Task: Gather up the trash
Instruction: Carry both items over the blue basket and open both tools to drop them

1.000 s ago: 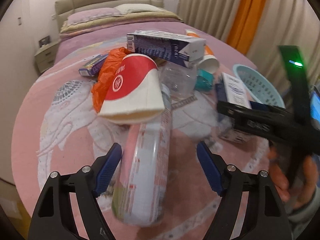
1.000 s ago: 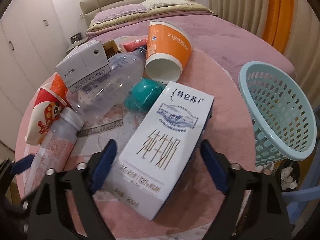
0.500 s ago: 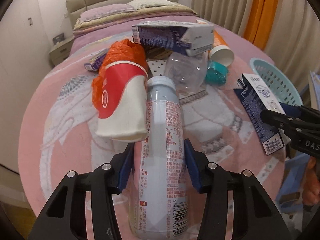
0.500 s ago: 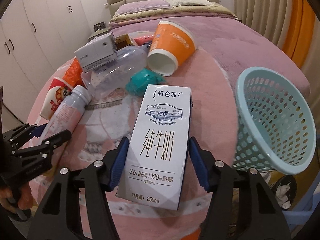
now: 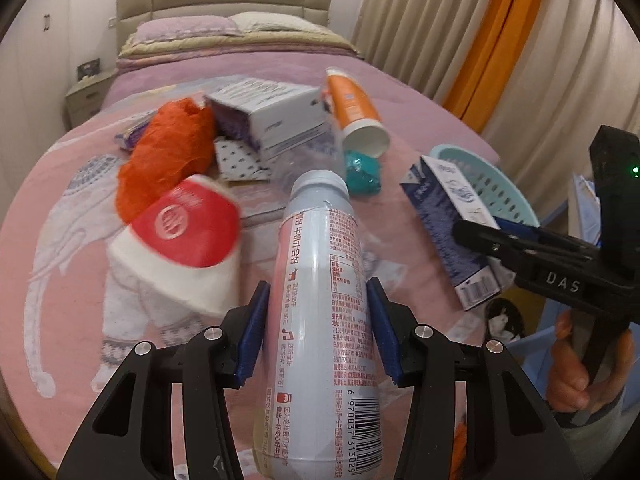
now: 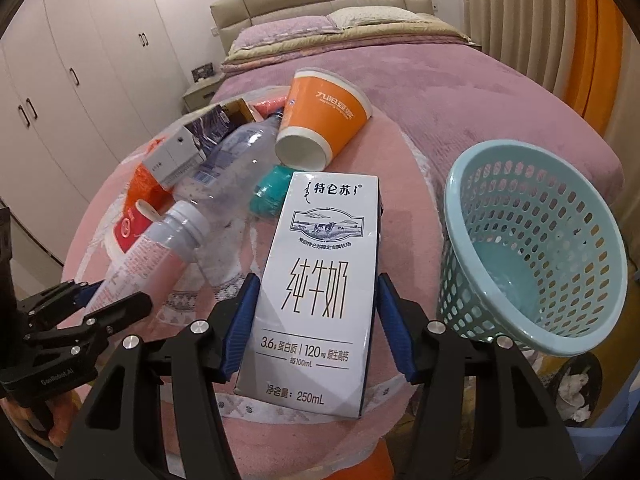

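Observation:
My left gripper (image 5: 316,328) is shut on a pale drink bottle (image 5: 320,320) with red print, held clear of the pink blanket; the same bottle (image 6: 152,248) shows at the left of the right wrist view. My right gripper (image 6: 316,320) is shut on a white milk carton (image 6: 316,292), also seen as the carton (image 5: 452,224) in the left wrist view. A light blue mesh basket (image 6: 560,320) stands tilted just right of the carton. Left on the bed: a red-and-white paper cup (image 5: 180,240), an orange cup (image 6: 324,120), a clear bottle (image 6: 232,168).
A pile lies further up the bed: an orange plastic bag (image 5: 164,160), a white-and-purple box (image 5: 272,116), a teal wad (image 5: 362,172). A person's hand (image 5: 580,364) holds the right gripper. Wardrobe doors (image 6: 60,80) stand left, curtains (image 5: 500,40) right.
Both grippers closed on their items, the left on the bottle and the right on the carton, then lifted them off the blanket. The red-and-white cup slid off the bottle.

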